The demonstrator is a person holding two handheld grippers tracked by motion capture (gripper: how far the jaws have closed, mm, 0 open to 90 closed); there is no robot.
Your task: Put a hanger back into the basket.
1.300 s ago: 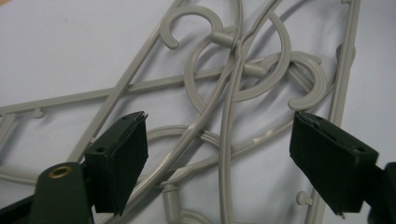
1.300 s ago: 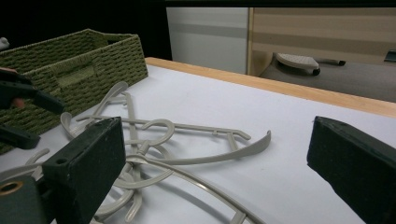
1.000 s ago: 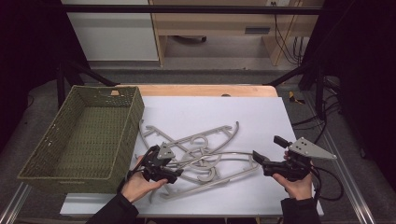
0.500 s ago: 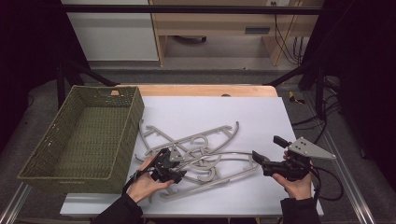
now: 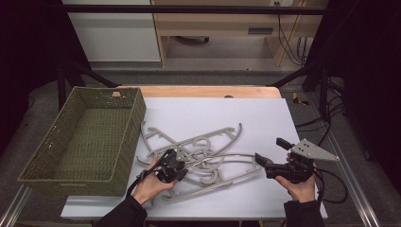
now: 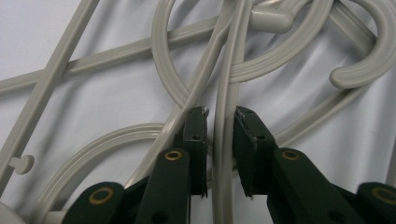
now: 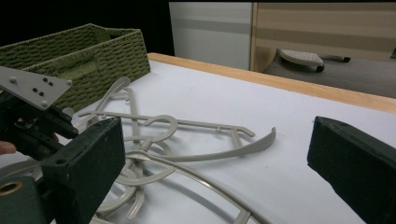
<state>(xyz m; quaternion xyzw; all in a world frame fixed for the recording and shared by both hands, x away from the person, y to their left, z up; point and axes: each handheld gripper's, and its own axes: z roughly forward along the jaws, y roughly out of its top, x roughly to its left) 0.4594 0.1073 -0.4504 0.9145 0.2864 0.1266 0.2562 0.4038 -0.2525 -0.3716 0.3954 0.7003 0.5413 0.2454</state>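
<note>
Several grey plastic hangers (image 5: 203,149) lie tangled on the white table top (image 5: 213,113). My left gripper (image 5: 181,166) is low over the pile's left part, held by a hand. In the left gripper view one thin hanger arm (image 6: 223,154) runs between the left gripper's (image 6: 219,119) jaws. They have just been closing on it, and a sliver of gap still shows at one pad. My right gripper (image 5: 271,150) rests at the pile's right end, open. Nothing lies between the right gripper's (image 7: 215,149) wide jaws; a curved hanger (image 7: 210,154) lies beyond them.
A green woven basket (image 5: 52,142) with nothing inside stands at the table's left edge, close to the hangers. The table's wooden far edge (image 5: 208,91) and metal frame legs lie behind. Bare white surface stretches across the back right.
My left gripper has slid rightward and sunk into the pile of hangers, and its jaws have narrowed around one arm. The right gripper has stayed put.
</note>
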